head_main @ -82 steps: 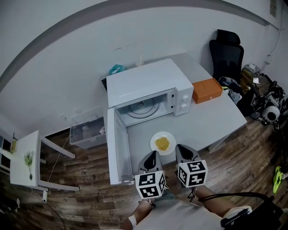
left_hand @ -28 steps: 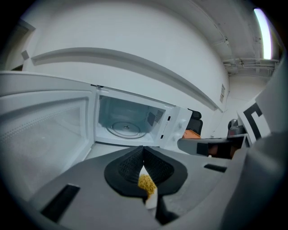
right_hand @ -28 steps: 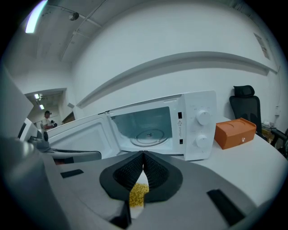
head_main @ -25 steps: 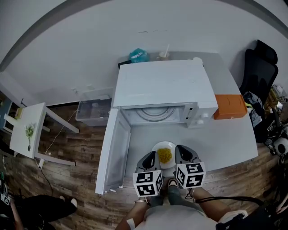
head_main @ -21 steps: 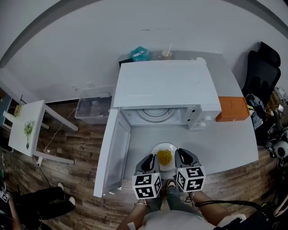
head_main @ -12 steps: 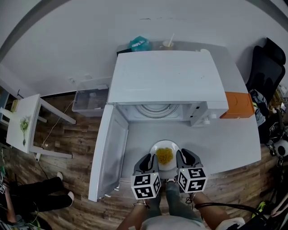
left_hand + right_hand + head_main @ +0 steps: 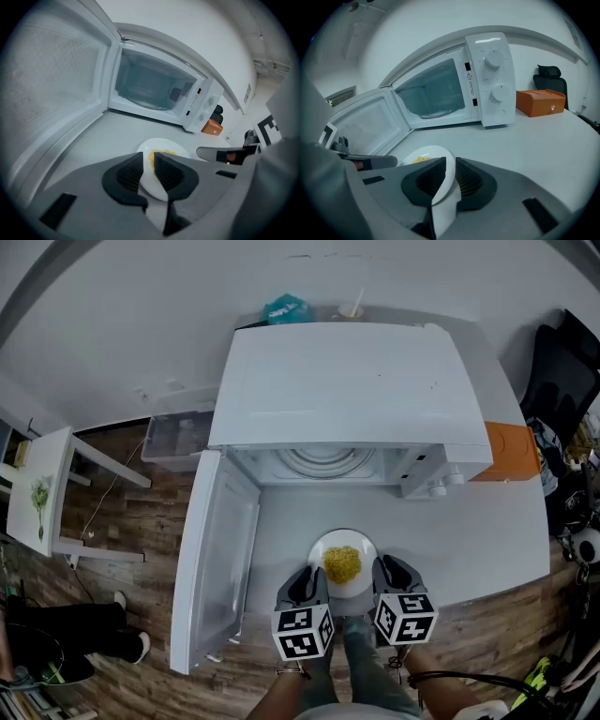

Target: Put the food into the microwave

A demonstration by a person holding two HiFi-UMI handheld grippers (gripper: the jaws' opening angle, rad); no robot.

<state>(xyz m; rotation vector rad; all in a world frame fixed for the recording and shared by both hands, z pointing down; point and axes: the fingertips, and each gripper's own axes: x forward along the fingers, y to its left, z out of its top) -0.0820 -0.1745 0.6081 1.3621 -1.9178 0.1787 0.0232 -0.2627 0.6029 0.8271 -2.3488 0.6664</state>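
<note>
A white plate (image 7: 356,583) with a heap of yellow food (image 7: 342,563) sits low over the grey table, in front of the white microwave (image 7: 342,390). The microwave door (image 7: 211,559) is swung wide open to the left, and the cavity with its glass turntable (image 7: 323,461) shows. My left gripper (image 7: 314,579) is shut on the plate's left rim (image 7: 149,180). My right gripper (image 7: 384,570) is shut on its right rim (image 7: 446,178). I cannot tell whether the plate rests on the table or hangs just above it.
An orange box (image 7: 514,451) lies on the table right of the microwave, with a black chair (image 7: 572,371) beyond it. The open door (image 7: 51,89) bounds the left side. A clear bin (image 7: 173,439) and a small white side table (image 7: 37,493) stand on the wooden floor at left.
The microwave has come nearer and larger in the head view. Both grippers now close in on the plate's sides, where 3.3 s ago they sat just behind it.
</note>
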